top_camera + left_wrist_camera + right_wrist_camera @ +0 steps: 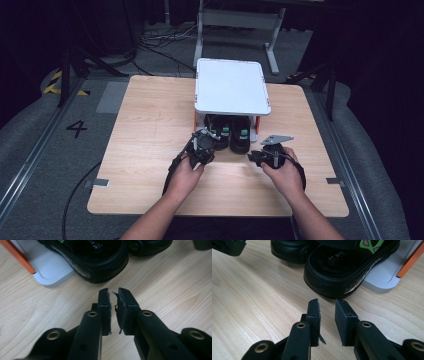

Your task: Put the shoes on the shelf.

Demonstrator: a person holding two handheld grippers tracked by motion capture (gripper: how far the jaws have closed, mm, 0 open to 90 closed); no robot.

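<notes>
A wooden bench (150,150) holds a small white rack (232,85) with orange legs. Two black shoes sit side by side on the rack's low shelf, under its white top. Their heels stick out toward the person.

In the high view, the left shoe (218,135) and the right shoe (241,140) both show a bit of green on top. The person's left hand (186,172) holds the left gripper (202,146) just in front of the left shoe. The right hand (282,172) holds the right gripper (256,157) near the right shoe, a little to its right side.

In the left gripper view, the left gripper (113,298) has its jaws close together with a thin gap between them. Nothing is in the gap. The tips are just short of the black heel (100,270) and do not touch it.

In the right gripper view, the right gripper (327,308) has its jaws a bit apart, with nothing between them. They point at the back of a black shoe (337,277) with a green mark on top. The tips are near the heel but apart from it.
</notes>
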